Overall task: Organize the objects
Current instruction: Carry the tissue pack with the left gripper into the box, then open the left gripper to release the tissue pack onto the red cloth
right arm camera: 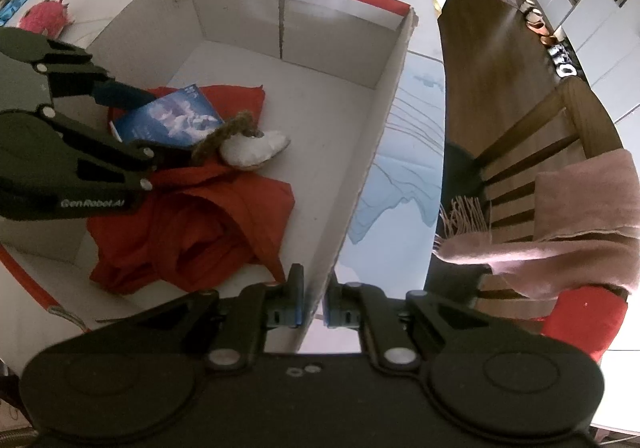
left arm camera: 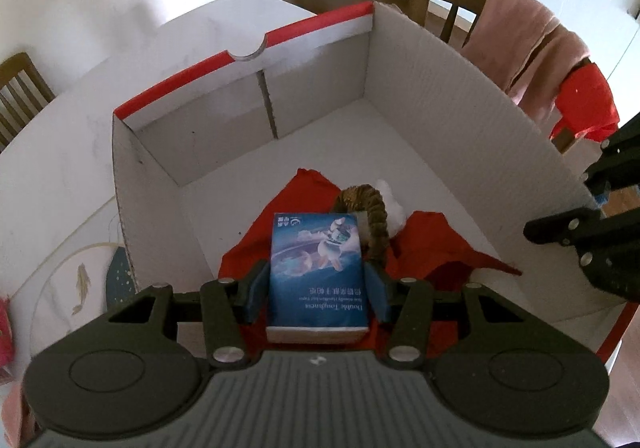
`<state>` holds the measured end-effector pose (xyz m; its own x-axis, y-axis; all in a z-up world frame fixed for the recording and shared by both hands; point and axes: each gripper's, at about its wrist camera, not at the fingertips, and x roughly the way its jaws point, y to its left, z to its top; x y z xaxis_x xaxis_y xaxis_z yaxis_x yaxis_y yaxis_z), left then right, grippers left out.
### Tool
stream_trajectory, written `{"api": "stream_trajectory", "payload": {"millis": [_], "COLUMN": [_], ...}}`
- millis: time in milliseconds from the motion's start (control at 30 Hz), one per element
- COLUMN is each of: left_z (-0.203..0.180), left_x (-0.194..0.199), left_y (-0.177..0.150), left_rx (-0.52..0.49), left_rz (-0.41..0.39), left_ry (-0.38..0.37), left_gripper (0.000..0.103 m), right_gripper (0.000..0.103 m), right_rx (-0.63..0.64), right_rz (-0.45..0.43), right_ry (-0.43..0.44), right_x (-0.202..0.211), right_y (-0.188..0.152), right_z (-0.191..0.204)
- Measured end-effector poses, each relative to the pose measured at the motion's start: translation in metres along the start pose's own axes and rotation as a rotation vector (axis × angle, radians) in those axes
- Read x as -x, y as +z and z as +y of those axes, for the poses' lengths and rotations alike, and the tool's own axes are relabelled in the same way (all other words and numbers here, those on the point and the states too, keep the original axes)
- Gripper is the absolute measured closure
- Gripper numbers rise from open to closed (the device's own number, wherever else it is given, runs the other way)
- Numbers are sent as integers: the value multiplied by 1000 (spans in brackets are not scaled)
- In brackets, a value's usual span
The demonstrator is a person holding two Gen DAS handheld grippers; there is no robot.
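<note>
My left gripper is shut on a blue tissue pack and holds it inside a big white cardboard box with a red rim. The pack sits over a red cloth on the box floor, beside a white and brown plush toy. My right gripper is shut on the box's right wall, one finger on each side of it. It also shows at the right edge of the left wrist view.
The box stands on a white table. A pink fuzzy toy lies on the table left of the box. A wooden chair with a pink scarf and a red item stands right of the table. A round placemat lies left.
</note>
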<state>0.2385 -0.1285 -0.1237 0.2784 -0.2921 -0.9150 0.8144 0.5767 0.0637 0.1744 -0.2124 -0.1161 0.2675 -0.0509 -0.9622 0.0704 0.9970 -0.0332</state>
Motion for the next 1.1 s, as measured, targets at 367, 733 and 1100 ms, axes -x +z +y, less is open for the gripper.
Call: {"api": "stream_trajectory", "payload": {"millis": [367, 733, 1100], "left_z": [0, 13, 37], "left_x": [18, 54, 101], "left_y": [-1, -14, -45], "left_rx": [8, 40, 106], "left_rz": [-53, -86, -133], "left_ry": [-15, -20, -25], "left_gripper": [36, 35, 32], "right_gripper": [97, 98, 98], "right_rx": [-26, -32, -46], "right_rz": [-21, -19, -13], "right_ry": [-19, -42, -57], "right_x": [8, 9, 9], "right_y": [0, 2, 3], "right_z": [-1, 1, 2]}}
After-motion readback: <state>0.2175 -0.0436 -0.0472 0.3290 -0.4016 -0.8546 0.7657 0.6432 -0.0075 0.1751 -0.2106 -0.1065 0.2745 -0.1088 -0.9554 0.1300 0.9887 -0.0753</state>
